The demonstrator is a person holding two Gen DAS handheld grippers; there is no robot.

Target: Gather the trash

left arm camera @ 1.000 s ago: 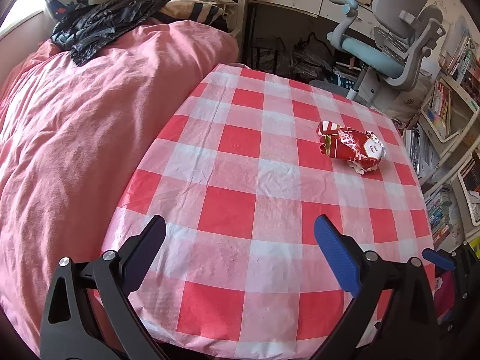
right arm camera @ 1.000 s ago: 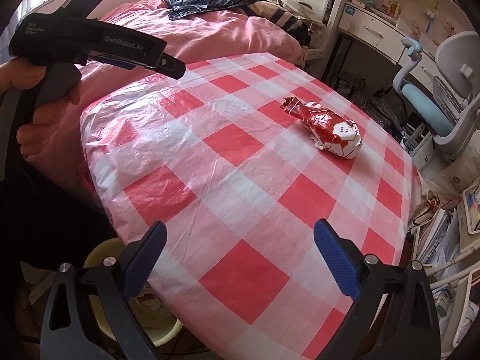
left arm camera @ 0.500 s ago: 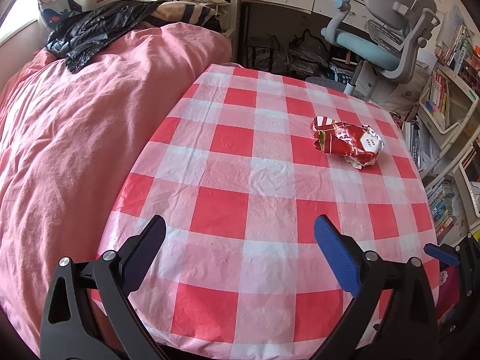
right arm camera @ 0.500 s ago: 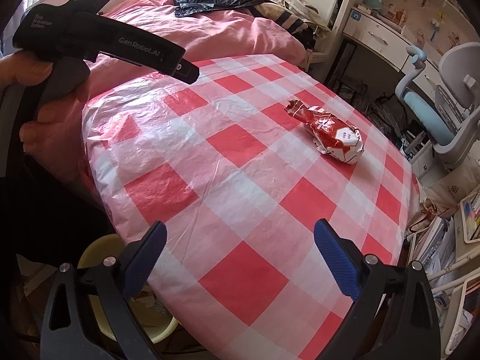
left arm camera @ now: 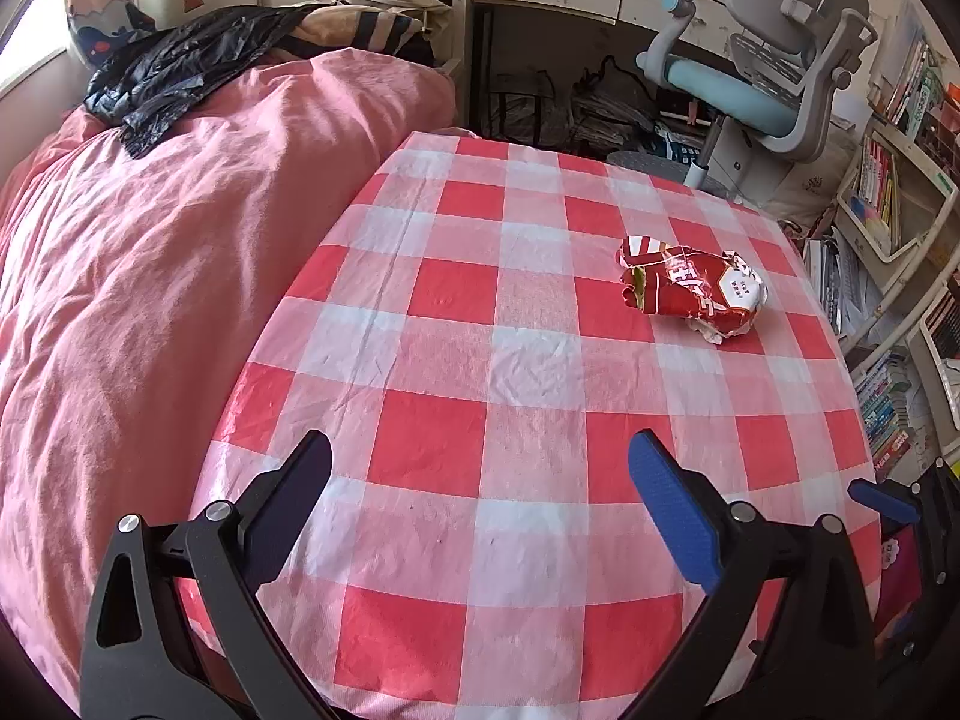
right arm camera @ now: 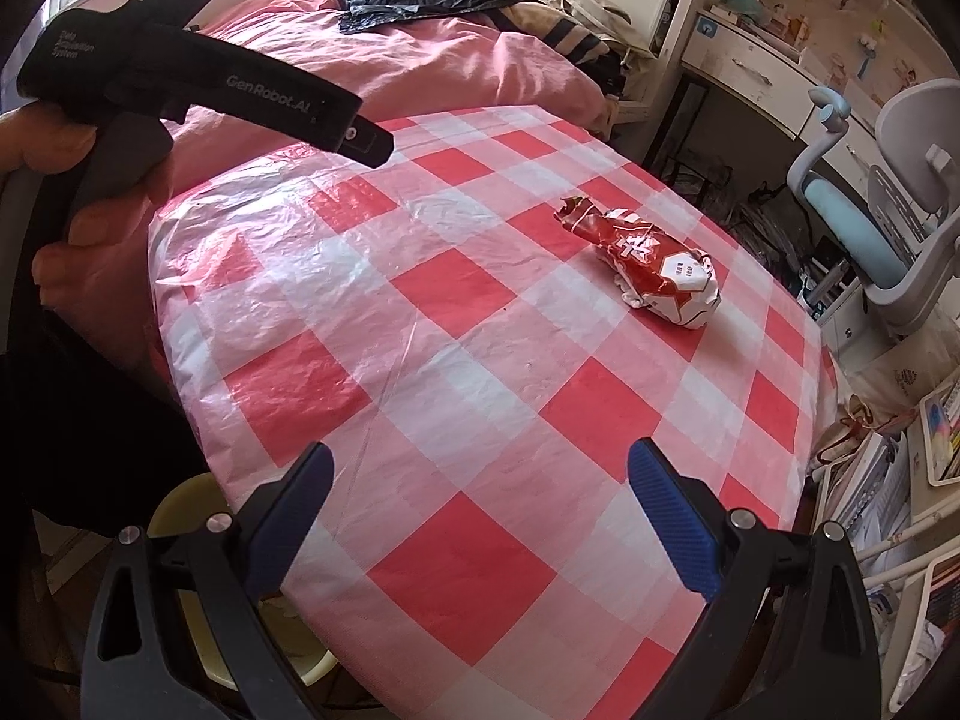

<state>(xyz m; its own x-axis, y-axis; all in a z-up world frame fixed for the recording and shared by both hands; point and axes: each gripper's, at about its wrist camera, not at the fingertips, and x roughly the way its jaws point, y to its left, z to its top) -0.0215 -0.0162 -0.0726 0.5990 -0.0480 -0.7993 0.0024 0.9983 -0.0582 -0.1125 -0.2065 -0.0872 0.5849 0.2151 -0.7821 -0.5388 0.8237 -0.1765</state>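
Note:
A crumpled red and white snack wrapper point(left arm camera: 693, 293) lies on the table with the red and white checked cloth point(left arm camera: 456, 360), toward its far right. It also shows in the right wrist view point(right arm camera: 651, 267). My left gripper point(left arm camera: 480, 480) is open and empty above the near edge of the table, well short of the wrapper. My right gripper point(right arm camera: 480, 486) is open and empty over the near side of the table point(right arm camera: 420, 360). The left gripper's black body point(right arm camera: 198, 90) and the hand holding it show at the upper left of the right wrist view.
A bed with a pink duvet point(left arm camera: 150, 270) borders the table's left side, with a black jacket point(left arm camera: 180, 66) on it. A grey and blue desk chair point(left arm camera: 774, 78) and a desk stand behind. Bookshelves point(left arm camera: 888, 204) are at the right. A pale yellow bin point(right arm camera: 198, 516) sits below the table's near edge.
Both grippers have drifted slightly, so the wrapper sits a little differently in each view. The left gripper's body has moved further into the right wrist view. Both grippers stay open.

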